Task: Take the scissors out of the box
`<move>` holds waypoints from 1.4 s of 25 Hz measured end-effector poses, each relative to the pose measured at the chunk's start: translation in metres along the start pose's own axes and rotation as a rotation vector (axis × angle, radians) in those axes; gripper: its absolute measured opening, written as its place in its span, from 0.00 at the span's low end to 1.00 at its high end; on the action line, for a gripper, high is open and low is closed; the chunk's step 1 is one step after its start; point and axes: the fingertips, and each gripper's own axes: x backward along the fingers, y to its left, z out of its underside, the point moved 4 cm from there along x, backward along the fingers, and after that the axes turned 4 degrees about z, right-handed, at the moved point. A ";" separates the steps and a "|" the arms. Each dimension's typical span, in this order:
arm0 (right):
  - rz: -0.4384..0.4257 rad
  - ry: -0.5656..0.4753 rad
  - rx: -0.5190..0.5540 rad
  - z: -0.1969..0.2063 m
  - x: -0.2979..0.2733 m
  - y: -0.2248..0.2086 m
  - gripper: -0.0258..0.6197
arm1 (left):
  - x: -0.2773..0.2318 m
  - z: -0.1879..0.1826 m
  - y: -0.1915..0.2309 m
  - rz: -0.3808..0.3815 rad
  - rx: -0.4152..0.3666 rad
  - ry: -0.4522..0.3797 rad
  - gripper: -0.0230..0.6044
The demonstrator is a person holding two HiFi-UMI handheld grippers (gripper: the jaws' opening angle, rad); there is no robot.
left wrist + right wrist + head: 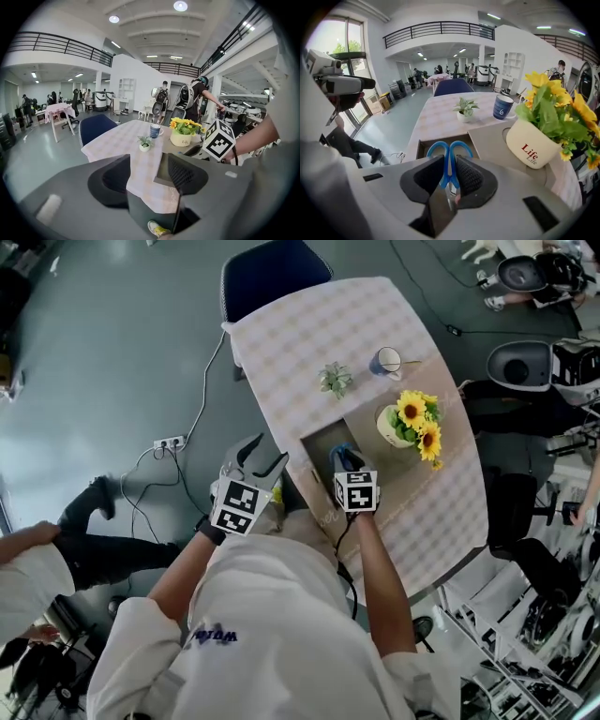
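The right hand-held gripper (450, 174) pinches the scissors (449, 157) near their handles, over the box (423, 146). The left hand-held gripper (147, 178) is half open and empty, apart from the box. The blades might swing, snag the box wall and slip free.

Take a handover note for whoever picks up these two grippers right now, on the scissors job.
Left gripper: open, nothing between the jaws, held off the edge of the table.
Right gripper: shut on the blue-handled scissors, handles pointing away from it.
Box: open on the table, right under the scissors.
Done: scissors gripped and held over the box opening; can't tell whether the blades are fully clear.
Left: lift them clear, then probably set them on the table beside the box.
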 end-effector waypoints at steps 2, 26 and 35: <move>0.006 -0.021 -0.019 -0.002 0.007 -0.003 0.18 | 0.001 -0.005 -0.001 -0.001 -0.009 -0.008 0.43; 0.013 -0.373 -0.185 -0.080 0.141 -0.021 0.17 | 0.017 -0.088 -0.011 -0.032 -0.075 -0.207 0.36; 0.016 -0.506 -0.235 -0.110 0.192 -0.022 0.17 | 0.028 -0.108 -0.017 -0.003 -0.114 -0.289 0.32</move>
